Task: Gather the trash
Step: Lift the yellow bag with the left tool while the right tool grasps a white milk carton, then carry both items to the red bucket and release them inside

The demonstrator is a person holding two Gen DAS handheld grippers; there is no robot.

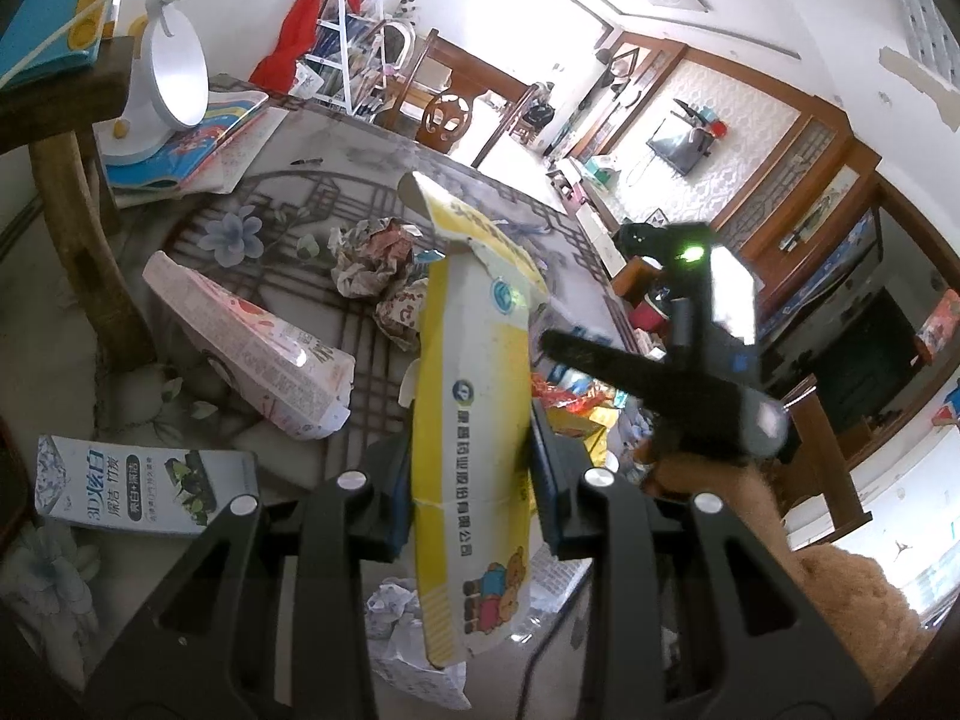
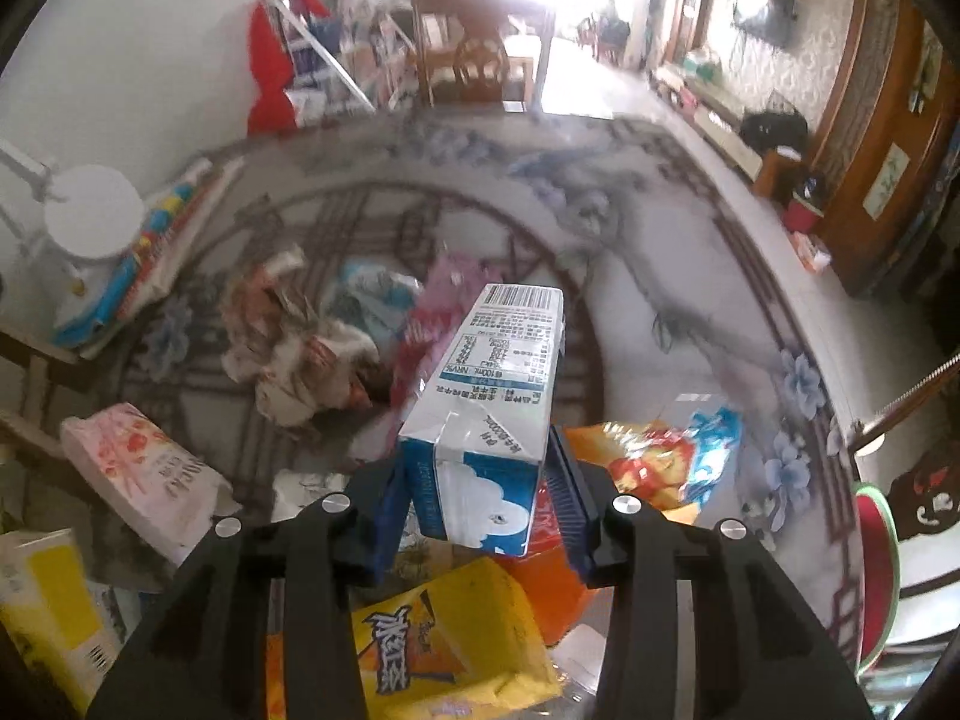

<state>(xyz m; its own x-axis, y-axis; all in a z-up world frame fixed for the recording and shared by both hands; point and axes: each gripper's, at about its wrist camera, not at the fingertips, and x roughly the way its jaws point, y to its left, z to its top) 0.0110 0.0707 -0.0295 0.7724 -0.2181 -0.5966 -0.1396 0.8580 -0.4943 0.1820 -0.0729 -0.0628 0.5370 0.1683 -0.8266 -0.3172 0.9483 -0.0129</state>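
Note:
My left gripper [image 1: 471, 468] is shut on a flattened yellow-and-white carton [image 1: 474, 396] with a torn top, held above the table. The other gripper shows at the right of the left wrist view as a black blurred shape [image 1: 690, 372]. My right gripper [image 2: 480, 480] is shut on a blue-and-white milk carton [image 2: 492, 396], barcode end pointing away, above a pile of wrappers. On the table lie a pink-and-white box [image 1: 252, 354], also in the right wrist view [image 2: 144, 474], crumpled paper [image 1: 372, 258] and a white-and-blue toothpaste box [image 1: 144, 486].
A yellow snack pack [image 2: 456, 636] and an orange pack [image 2: 552, 588] lie under my right gripper, an orange-and-blue snack bag [image 2: 666, 456] to its right. A white desk lamp [image 1: 168, 84] on books stands at the far left. A wooden chair [image 2: 474, 60] stands beyond the patterned table [image 2: 660, 276].

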